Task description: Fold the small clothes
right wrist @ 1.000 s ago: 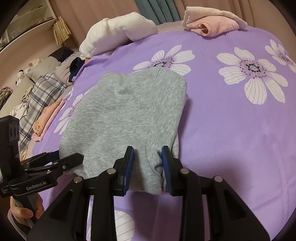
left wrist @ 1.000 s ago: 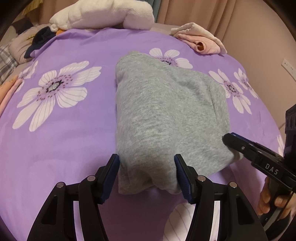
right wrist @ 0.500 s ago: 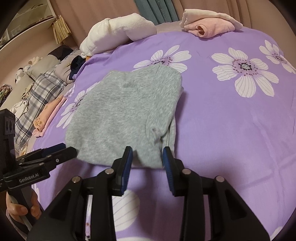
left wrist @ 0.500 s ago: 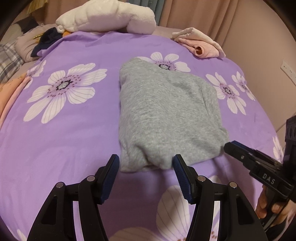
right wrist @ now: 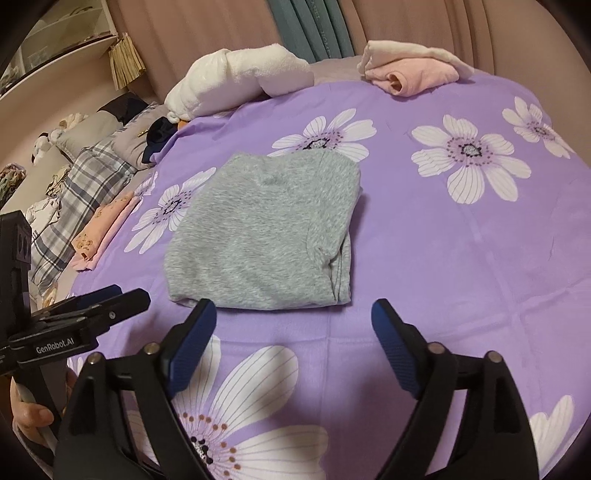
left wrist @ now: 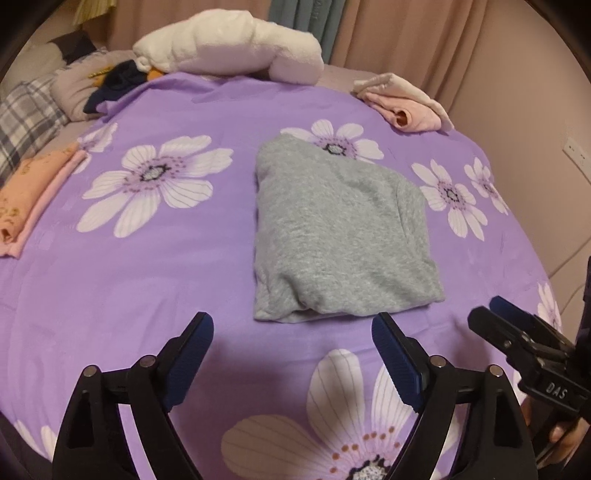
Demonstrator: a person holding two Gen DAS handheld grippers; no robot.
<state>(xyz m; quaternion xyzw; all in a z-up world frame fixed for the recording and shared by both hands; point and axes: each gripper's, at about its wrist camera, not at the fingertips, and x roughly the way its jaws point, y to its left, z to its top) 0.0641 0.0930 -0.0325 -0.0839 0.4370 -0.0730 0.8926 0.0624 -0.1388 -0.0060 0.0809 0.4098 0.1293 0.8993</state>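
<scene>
A: Where's the garment?
B: The grey folded garment lies flat on the purple flowered bedspread, mid-frame in the left wrist view, just past 12 o'clock from the jaws. Nothing is touching it.

A: Left hand-held gripper?
B: The left hand-held gripper is wide apart and empty. Its jaws have just been opening, with nothing between them, only bedspread. The garment's near edge sits a little beyond the tips.

A: Right one?
B: Same. The right hand-held gripper is spread wide with nothing in it, and its jaws have just been opening too. The garment's near edge is just beyond the left fingertip, towards 11 o'clock, not pinched.

A: Do they see each other?
B: Yes. In the left wrist view the right unit shows at 4 o'clock. In the right wrist view the left unit shows at 8 o'clock, and a hand holds its handle.

A: Other stuff on the bed?
B: A white plush bundle at 12 o'clock at the far edge. A folded pink garment at 1 o'clock. A peach folded piece at 9 o'clock on the bed's edge. Plaid fabric is beyond it. All are well apart from the grey one.

A: Background?
B: Beige curtains with a teal strip.
</scene>
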